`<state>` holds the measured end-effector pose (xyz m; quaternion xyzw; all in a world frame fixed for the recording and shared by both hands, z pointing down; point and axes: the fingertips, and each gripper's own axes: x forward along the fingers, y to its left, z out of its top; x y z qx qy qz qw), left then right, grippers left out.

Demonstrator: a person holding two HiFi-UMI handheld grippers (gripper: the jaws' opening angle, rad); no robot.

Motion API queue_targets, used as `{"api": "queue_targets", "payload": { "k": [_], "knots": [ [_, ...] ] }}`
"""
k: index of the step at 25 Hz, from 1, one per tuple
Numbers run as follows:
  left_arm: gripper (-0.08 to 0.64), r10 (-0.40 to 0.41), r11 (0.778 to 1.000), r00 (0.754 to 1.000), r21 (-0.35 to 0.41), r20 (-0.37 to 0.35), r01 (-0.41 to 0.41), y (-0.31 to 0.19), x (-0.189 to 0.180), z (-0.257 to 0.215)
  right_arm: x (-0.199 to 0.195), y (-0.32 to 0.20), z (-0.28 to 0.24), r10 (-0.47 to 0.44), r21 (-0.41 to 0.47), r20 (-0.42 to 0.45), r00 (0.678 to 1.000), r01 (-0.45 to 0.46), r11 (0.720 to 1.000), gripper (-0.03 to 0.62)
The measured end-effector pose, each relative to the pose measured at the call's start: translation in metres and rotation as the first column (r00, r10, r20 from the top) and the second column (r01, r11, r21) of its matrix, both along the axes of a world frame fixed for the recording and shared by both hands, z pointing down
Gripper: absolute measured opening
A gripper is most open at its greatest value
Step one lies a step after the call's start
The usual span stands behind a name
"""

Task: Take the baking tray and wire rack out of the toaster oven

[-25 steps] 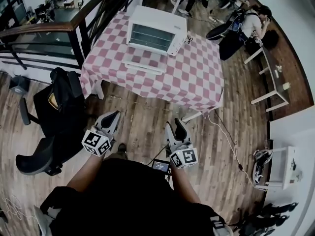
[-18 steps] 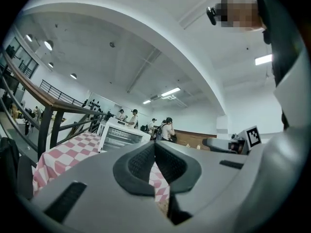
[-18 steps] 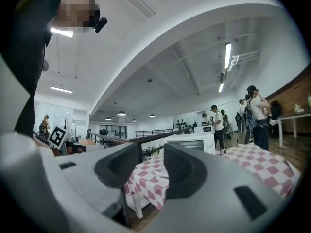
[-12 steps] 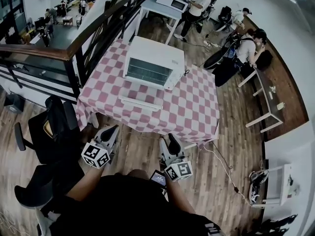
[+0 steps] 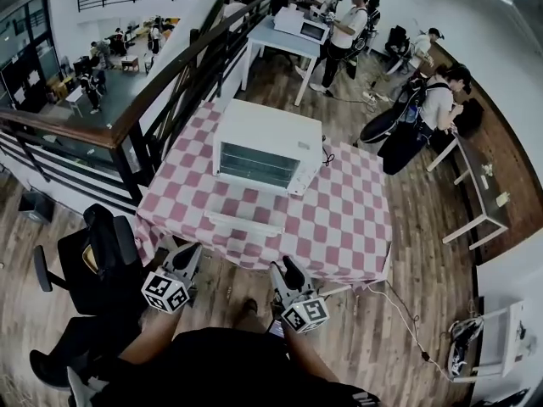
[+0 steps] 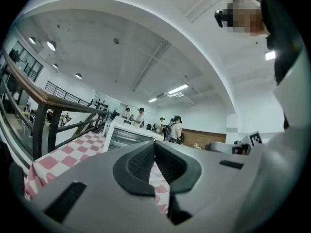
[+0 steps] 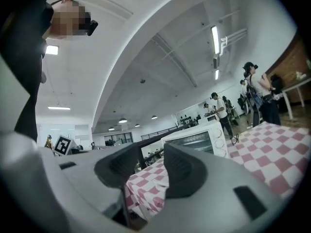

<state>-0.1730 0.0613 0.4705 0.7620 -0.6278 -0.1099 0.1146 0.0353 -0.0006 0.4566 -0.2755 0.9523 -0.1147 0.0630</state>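
Observation:
The white toaster oven (image 5: 267,158) stands on a table with a red-and-white checked cloth (image 5: 339,219). Wire shelves show faintly in its front opening; I cannot tell the tray from the rack. A white slab (image 5: 246,225), apparently the door folded down, lies in front of it. My left gripper (image 5: 192,252) hangs just short of the table's near edge, pad tips together, nothing held. My right gripper (image 5: 284,268) is beside it, jaws apart and empty. The oven (image 6: 127,136) is ahead in the left gripper view and also shows in the right gripper view (image 7: 197,140).
A black office chair (image 5: 97,261) stands left of me, by a dark railing (image 5: 127,125). A cable (image 5: 399,299) trails over the wooden floor at the table's right corner. Several people stand at other tables (image 5: 293,32) behind the oven and to the right.
I have walked toward the table: it and the oven sit lower and nearer in the head view. Both grippers came forward with me, close to the near edge.

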Motion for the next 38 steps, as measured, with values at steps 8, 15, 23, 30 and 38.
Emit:
{"api": "queue_targets", "payload": {
  "k": [8,15,23,30,38],
  "knots": [
    [-0.006,-0.07,0.998,0.997,0.006,0.043,0.069,-0.074,-0.014,-0.018,-0.018,-0.098,0.002,-0.075,-0.176,0.193,0.978,0.11,0.978,0.17],
    [-0.006,-0.131,0.991,0.99,-0.011,0.056,0.132,-0.125,-0.026,-0.012,-0.024,-0.164,0.014,-0.039,-0.342,0.362,0.931,0.172,0.924,0.17],
    [-0.006,-0.11,0.994,0.991,-0.02,0.074,0.112,-0.177,-0.038,-0.012,-0.058,-0.229,0.021,0.08,-0.479,0.552,0.83,0.238,0.845,0.17],
    [-0.006,0.027,0.998,0.998,-0.065,0.065,-0.023,-0.225,-0.072,0.024,-0.104,-0.29,0.07,0.316,-0.631,0.595,0.739,0.186,0.753,0.17],
    [-0.006,0.212,0.974,0.977,-0.081,-0.009,-0.212,-0.261,-0.106,0.042,-0.149,-0.341,0.106,0.539,-0.735,0.584,0.607,0.113,0.668,0.17]
  ]
}}
